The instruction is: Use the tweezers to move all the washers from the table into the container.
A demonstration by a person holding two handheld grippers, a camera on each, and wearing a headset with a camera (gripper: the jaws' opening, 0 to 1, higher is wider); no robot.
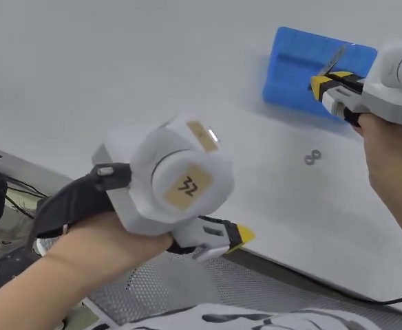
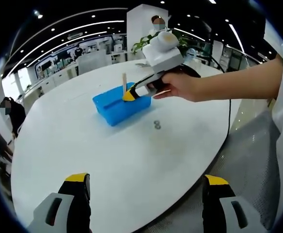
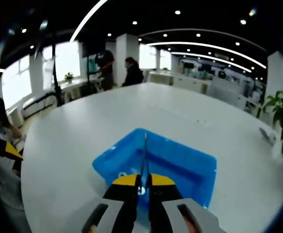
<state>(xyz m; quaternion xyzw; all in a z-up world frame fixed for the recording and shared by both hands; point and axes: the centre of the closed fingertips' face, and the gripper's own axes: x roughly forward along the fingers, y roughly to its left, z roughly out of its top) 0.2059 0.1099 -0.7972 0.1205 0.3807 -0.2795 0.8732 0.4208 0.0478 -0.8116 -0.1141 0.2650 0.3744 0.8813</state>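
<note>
Yellow-tipped jaws on the right gripper [image 3: 143, 180] are pinching tight on the tweezers [image 3: 145, 155], whose thin tips are pointing out over the blue container [image 3: 199, 177]. A hand [image 1: 387, 148] is holding this gripper above the container. Two washers [image 1: 312, 157] are lying touching each other on the white table [image 1: 153, 62], near the container but outside it. The left gripper [image 2: 146, 178] is hanging at the table's edge, well apart from the washers, its jaws standing wide apart and gripping nothing.
</note>
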